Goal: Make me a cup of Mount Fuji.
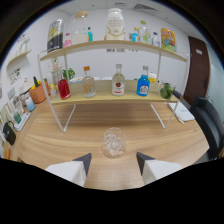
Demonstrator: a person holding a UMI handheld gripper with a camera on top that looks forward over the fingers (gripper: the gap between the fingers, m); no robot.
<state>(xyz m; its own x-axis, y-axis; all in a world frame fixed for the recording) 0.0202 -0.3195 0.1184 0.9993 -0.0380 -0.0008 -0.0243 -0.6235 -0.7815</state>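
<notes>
The gripper (113,161) is nearest to the camera, low over the wooden table (165,145). Its two fingers stand wide apart and hold nothing. Just ahead of them, a little to the left of the middle line between the two tips, stands one clear glass (113,141). It is upright on the table, so its long axis is vertical, and something pale, perhaps ice, seems to be inside. No finger touches it; there is a small space of bare table between the tips and the glass. I think a straight move forward would bring the glass between the fingers, with only a slight correction to the left.

Beyond the glass is a white wire shelf (65,117) with two levels. On the lower level I count four bottles in a row: a red bottle (64,88), a clear bottle with an orange cap (88,83), a clear bottle with a red label (118,81) and a blue bottle (143,83). A small green object stands at the right end, but I cannot tell what it is. The upper level carries one large pale bottle (115,24) in the middle and several smaller containers, too unclear for counting.

For the drink, I judge that the work is at the start, since the glass shows no coloured liquid.
</notes>
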